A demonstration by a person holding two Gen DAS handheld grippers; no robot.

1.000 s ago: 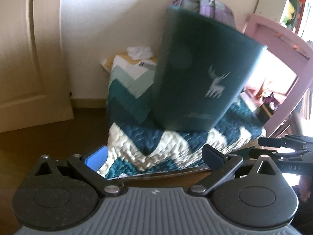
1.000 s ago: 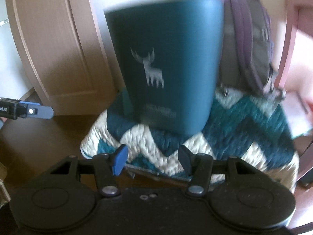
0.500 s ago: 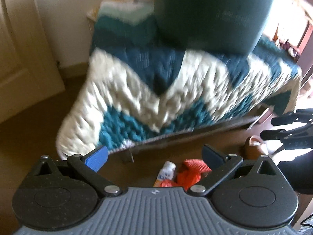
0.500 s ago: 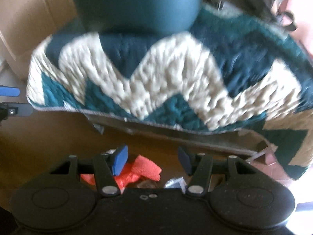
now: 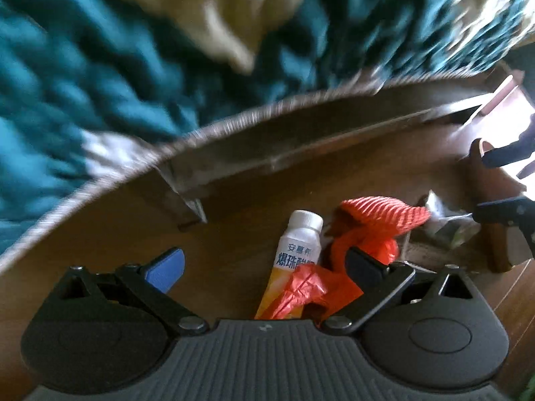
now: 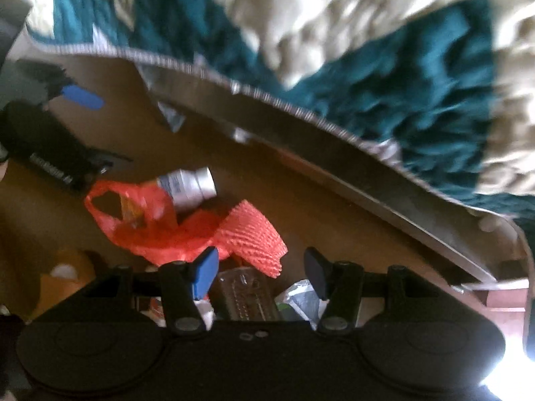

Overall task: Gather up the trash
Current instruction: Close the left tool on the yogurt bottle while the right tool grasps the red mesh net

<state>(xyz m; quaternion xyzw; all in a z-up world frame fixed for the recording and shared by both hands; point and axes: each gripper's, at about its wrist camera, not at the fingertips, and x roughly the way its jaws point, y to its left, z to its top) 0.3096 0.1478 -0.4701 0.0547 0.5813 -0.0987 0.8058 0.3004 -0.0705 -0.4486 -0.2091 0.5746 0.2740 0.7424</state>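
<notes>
On the wooden floor (image 5: 234, 220) below the bed's teal-and-cream blanket (image 5: 100, 67) lies a small trash pile: one white-capped drink bottle (image 5: 299, 247), one orange plastic bag (image 5: 301, 294), one orange foam net (image 5: 381, 215) and two crinkled wrappers (image 6: 299, 297). The left claw (image 5: 264, 267) hangs released, empty, over the bottle. The right claw (image 6: 260, 272) is likewise spread, empty, above the wrappers.

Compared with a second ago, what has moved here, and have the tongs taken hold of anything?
Both cameras tipped down from the teal bin and backpack toward the floor: the blanket now fills the top, and a bottle, orange bag and orange net have come into view below the left tongs. The right tongs hang over more wrappers. Unchanged: both tongs are still open and empty.
</notes>
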